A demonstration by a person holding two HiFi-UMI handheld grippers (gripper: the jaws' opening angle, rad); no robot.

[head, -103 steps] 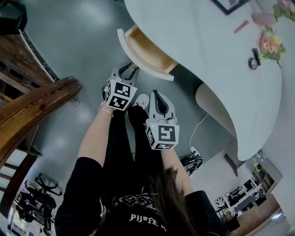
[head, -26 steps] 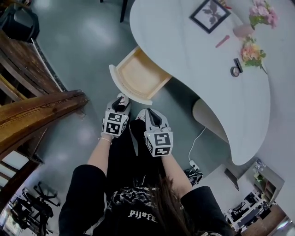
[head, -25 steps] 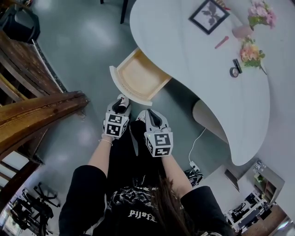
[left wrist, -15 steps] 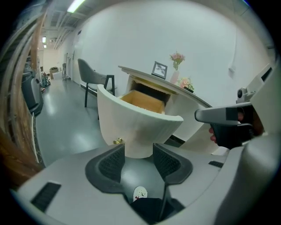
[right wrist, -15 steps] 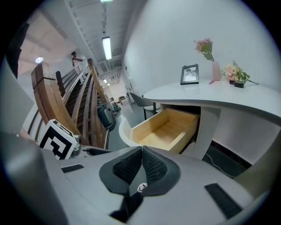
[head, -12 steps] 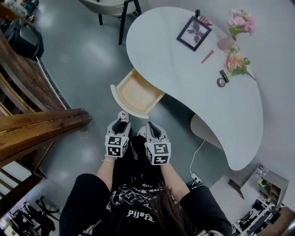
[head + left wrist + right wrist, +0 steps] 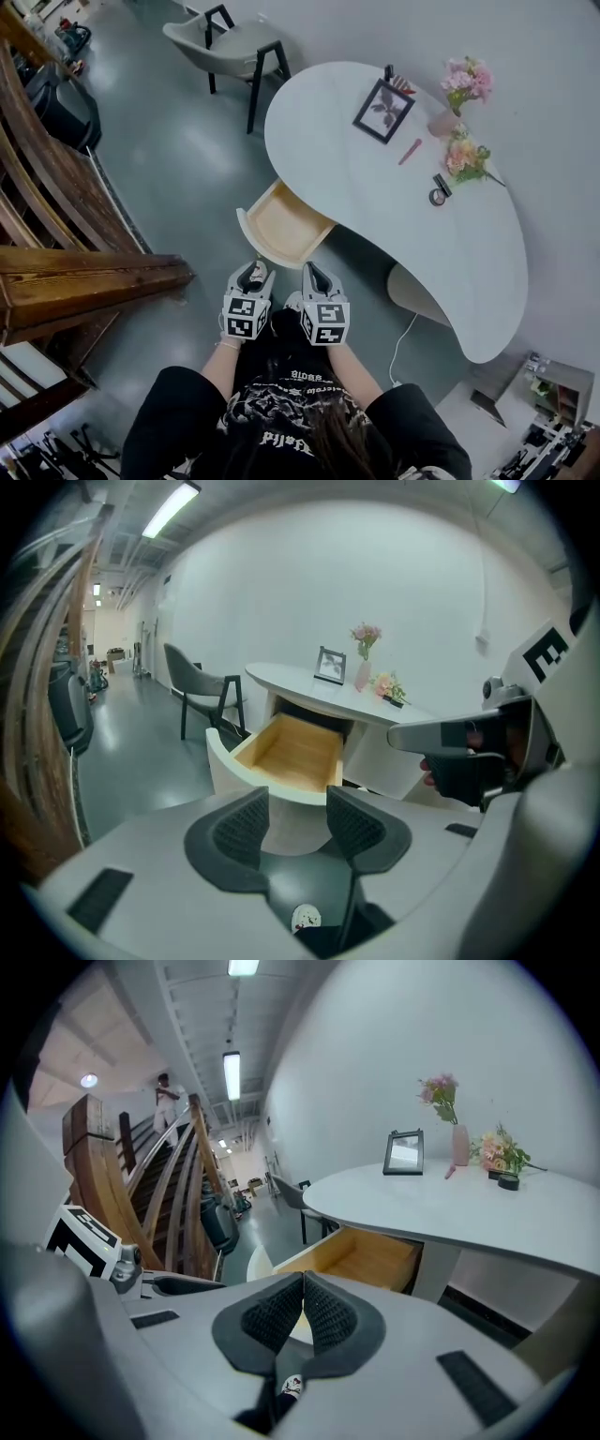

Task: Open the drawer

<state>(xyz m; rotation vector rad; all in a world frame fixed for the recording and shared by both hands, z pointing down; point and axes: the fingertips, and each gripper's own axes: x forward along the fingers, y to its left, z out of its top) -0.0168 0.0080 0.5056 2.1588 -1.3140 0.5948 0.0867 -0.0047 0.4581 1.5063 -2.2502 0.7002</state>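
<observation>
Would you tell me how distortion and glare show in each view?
Head view: fisheye stretch toward the edges; soft sheen on the floor. Left gripper view: black vignette, ceiling light blown out. Right gripper view: same vignette, bright strip light.

A white, curved tabletop (image 7: 328, 141) lies ahead of the right hand-held gripper (image 7: 314, 274) and runs off to its right. On the far part a dark picture frame (image 7: 382, 110) stands upright. Just right of it is a pink vase (image 7: 442, 123) of pink flowers. A slim pink stick (image 7: 410, 151) lies between the two, a little nearer that gripper. Further right sits a bunch of flowers (image 7: 466, 157), with a small round black thing (image 7: 438, 195) just beside it on the near side. The grey floor (image 7: 169, 159) carries a chair (image 7: 230, 42) well ahead of the left hand-held gripper (image 7: 253, 274).
</observation>
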